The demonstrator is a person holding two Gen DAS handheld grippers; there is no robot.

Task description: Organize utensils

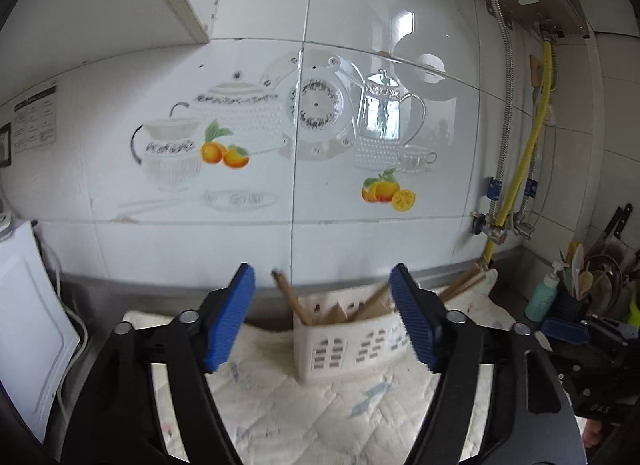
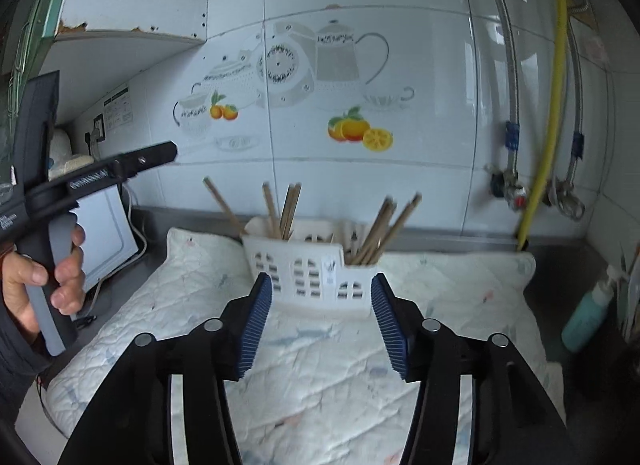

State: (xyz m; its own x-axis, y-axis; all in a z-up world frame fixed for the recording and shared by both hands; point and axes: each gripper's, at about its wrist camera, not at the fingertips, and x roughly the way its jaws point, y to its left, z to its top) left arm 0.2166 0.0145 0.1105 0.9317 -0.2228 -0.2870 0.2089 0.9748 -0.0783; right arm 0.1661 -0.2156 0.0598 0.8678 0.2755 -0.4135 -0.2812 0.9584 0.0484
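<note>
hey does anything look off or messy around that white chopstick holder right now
Mostly tidy. The chopsticks in the white holder splay at different angles rather than standing straight; one leans far left. The holder stands upright on the quilted cloth. Nothing looks spilled.

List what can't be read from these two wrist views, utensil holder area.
- White holder interior: walls hide it in both views, so the lower ends of the chopsticks are unseen.
- Chopstick count: motion blur in the left wrist view smears the sticks.
- Holder's right end: left gripper finger covers it.
- Utensil crock on the right: small, dark, contents unclear.
- Wall label: too small.
</note>
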